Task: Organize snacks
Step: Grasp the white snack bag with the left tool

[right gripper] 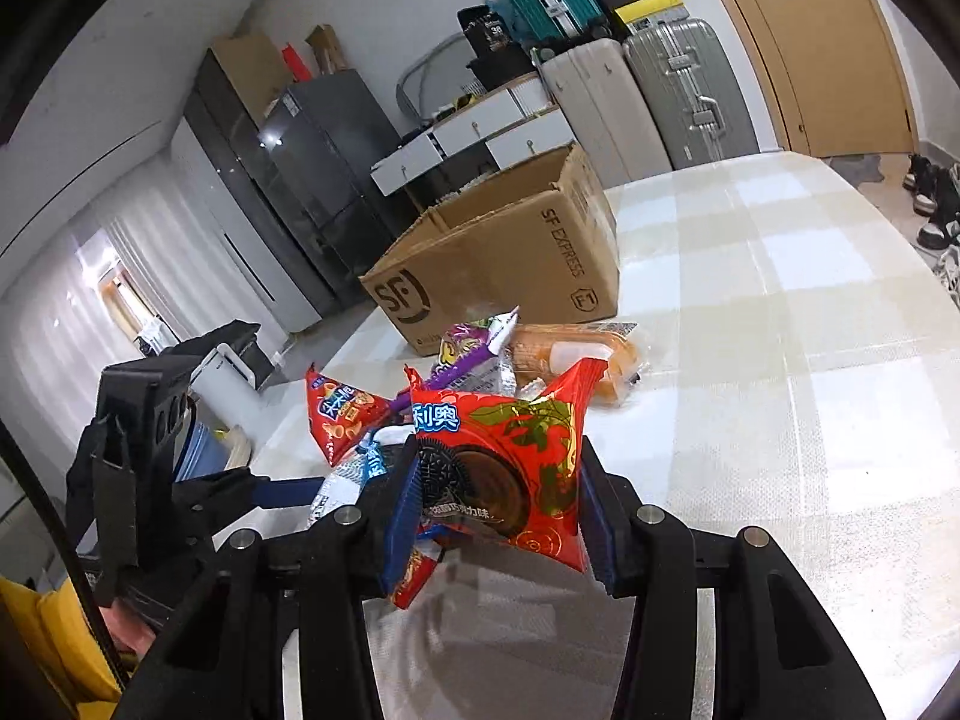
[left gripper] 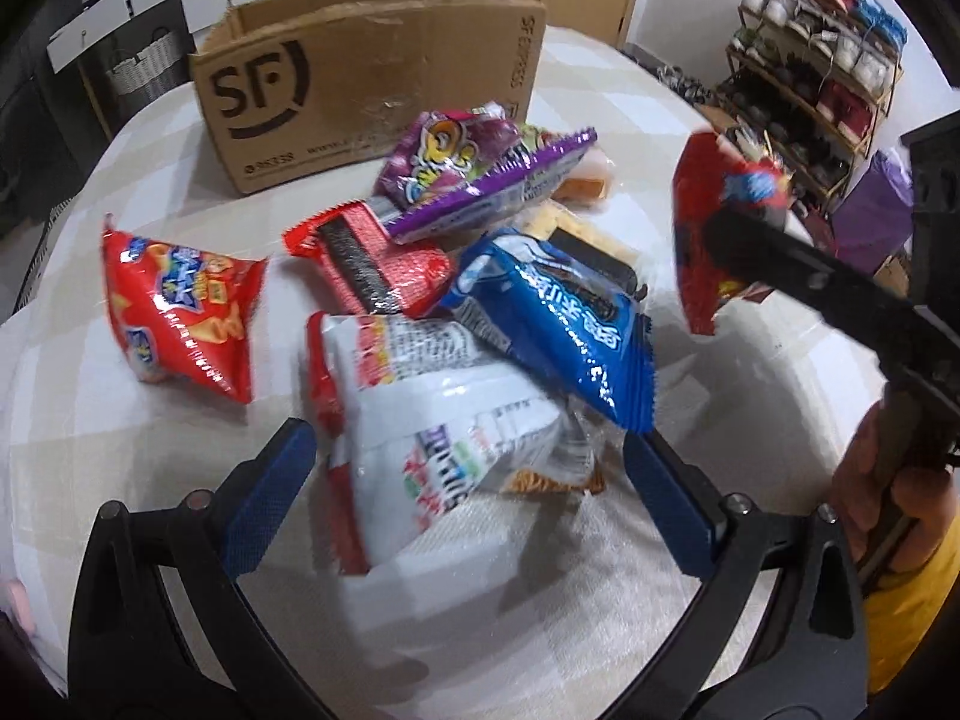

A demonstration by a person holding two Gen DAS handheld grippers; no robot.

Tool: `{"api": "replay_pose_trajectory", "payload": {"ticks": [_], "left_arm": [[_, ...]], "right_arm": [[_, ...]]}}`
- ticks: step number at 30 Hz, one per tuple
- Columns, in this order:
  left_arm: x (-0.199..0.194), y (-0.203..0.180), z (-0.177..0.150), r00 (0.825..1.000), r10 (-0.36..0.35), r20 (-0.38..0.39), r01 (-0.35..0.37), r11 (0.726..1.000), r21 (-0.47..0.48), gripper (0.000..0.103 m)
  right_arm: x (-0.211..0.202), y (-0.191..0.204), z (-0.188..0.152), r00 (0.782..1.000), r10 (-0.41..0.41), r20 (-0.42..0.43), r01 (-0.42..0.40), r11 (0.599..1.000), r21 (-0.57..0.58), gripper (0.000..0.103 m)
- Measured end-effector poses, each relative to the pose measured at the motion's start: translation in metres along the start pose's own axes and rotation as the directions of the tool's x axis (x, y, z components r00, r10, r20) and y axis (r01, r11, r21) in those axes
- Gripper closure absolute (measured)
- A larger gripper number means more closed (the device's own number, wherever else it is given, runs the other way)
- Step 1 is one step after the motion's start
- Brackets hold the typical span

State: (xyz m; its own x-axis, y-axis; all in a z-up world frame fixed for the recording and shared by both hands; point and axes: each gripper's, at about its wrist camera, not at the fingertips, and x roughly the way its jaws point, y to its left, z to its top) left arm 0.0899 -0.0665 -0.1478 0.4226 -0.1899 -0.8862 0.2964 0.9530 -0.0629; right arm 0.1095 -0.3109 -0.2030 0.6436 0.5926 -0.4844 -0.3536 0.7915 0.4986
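A: Right wrist view: right gripper (right gripper: 498, 504) clenched on the red cookie packet (right gripper: 510, 468), held clear of the checked tablecloth (right gripper: 810, 420), short of the cardboard box (right gripper: 498, 258).

B: Light, by the look. Crinkly film, puffed with air, slippery; brittle cookie inside, so no hard squeeze. Best taken across the flat faces or by a crimped end.

A: Left gripper (left gripper: 468, 498) spread wide, nothing between the pads, hovering over the white packet (left gripper: 432, 438) in the pile beside the blue packet (left gripper: 558, 324) and the red triangular bag (left gripper: 180, 312).

B: Hard to read: box interior hidden from both views, lower packets buried under others, edges smeared by blur. Orange item (right gripper: 576, 360) behind the pile unclear.
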Motion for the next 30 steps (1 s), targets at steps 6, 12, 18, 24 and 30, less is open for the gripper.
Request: {"api": "replay_pose_trajectory", "payload": {"ticks": [6,12,18,24,30], "left_arm": [[0.013,0.009,0.006,0.999,-0.035,-0.030,0.033,0.998,-0.059,0.014],[0.001,0.018,0.003,0.997,-0.072,0.011,0.073,0.995,-0.071,0.043],[-0.017,0.028,-0.008,0.997,-0.077,0.024,0.078,0.993,-0.083,0.048],[-0.048,0.044,-0.030,0.995,-0.061,0.076,0.069,0.992,-0.105,0.048],[-0.095,0.061,-0.043,0.983,-0.057,0.173,0.078,0.990,-0.121,0.048]], "right_arm": [[0.002,0.002,-0.002,1.000,0.017,0.004,-0.017,1.000,-0.006,0.056],[-0.001,-0.005,-0.002,0.999,0.025,0.020,-0.025,0.999,0.023,0.056],[-0.002,-0.006,-0.002,0.999,0.024,0.030,-0.025,0.999,0.032,0.056],[-0.003,0.004,-0.002,0.999,-0.013,0.030,0.013,1.000,-0.013,0.056],[-0.008,0.033,-0.002,0.999,-0.027,0.020,0.029,0.997,-0.072,0.056]]}}
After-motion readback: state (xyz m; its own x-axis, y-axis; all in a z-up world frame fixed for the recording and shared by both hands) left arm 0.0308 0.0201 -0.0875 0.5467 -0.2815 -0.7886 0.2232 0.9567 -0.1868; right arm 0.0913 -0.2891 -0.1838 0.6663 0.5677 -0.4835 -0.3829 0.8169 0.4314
